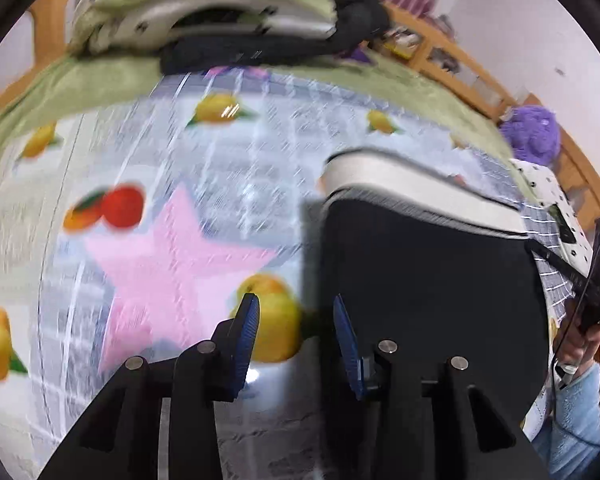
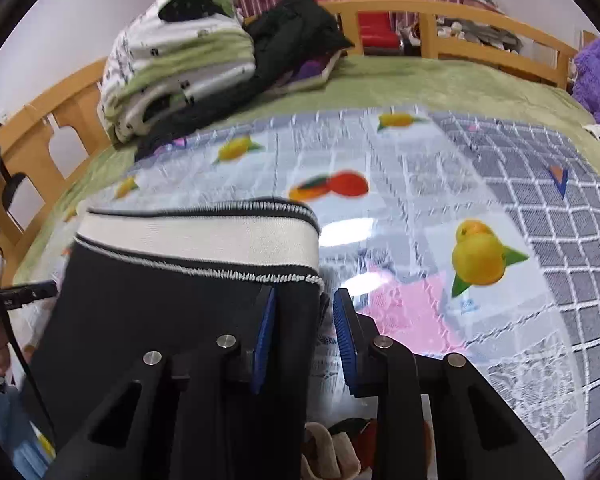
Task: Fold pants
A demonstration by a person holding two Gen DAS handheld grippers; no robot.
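Observation:
Black pants (image 1: pixel 420 280) with a wide white waistband (image 1: pixel 412 184) lie folded on a fruit-print mat (image 1: pixel 180 160). My left gripper (image 1: pixel 295 298) hovers over their left edge. Its blue pads stand apart and the fabric's edge runs under the gap, with neither pad pressing on it. In the right wrist view the pants (image 2: pixel 160 308) and waistband (image 2: pixel 196 240) fill the lower left. My right gripper (image 2: pixel 305 291) straddles their right edge. Its left pad is in front of the black cloth and its right pad is over bare mat, so the jaws are open.
A pile of white and green bedding (image 2: pixel 172 60) and a black garment (image 2: pixel 296 28) sit at the far side on a green blanket (image 2: pixel 420 80). A wooden bed rail (image 2: pixel 440 12) runs behind. A purple plush (image 2: pixel 596 80) lies far right. A hand (image 1: pixel 576 344) shows at the right.

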